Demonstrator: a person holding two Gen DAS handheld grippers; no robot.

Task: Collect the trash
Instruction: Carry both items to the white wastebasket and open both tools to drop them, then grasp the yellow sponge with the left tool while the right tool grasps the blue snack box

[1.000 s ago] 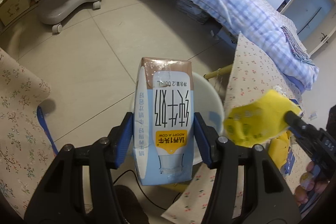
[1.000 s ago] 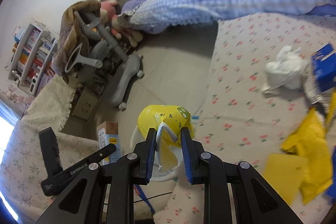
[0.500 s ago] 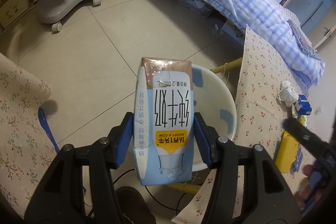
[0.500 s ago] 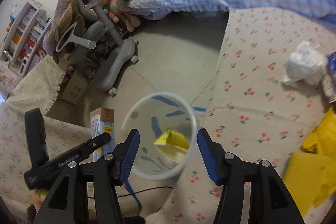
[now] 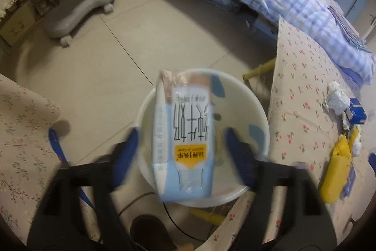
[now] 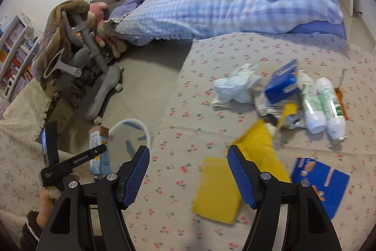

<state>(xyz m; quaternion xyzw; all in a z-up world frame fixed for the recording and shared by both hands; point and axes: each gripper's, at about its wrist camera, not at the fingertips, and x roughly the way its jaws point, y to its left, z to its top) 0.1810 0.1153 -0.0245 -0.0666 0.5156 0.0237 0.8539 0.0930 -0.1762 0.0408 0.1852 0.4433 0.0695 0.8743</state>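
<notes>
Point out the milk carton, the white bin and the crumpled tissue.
milk carton (image 5: pixel 188 133): left wrist view, printed front face.
white bin (image 5: pixel 262 109): left wrist view, right rim.
crumpled tissue (image 6: pixel 237 86): right wrist view, middle of the wad.

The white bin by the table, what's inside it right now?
Above the white bin, the milk carton sits between the left gripper's opening fingers, covering most of the inside. Only pale wall with blue patches shows; anything on the bottom is hidden.

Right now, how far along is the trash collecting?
Midway. The left gripper is opening, its pads clear of the milk carton over the bin. The right gripper is opening and empty above the table. Yellow wrappers, tissue, blue boxes and tubes remain.
</notes>
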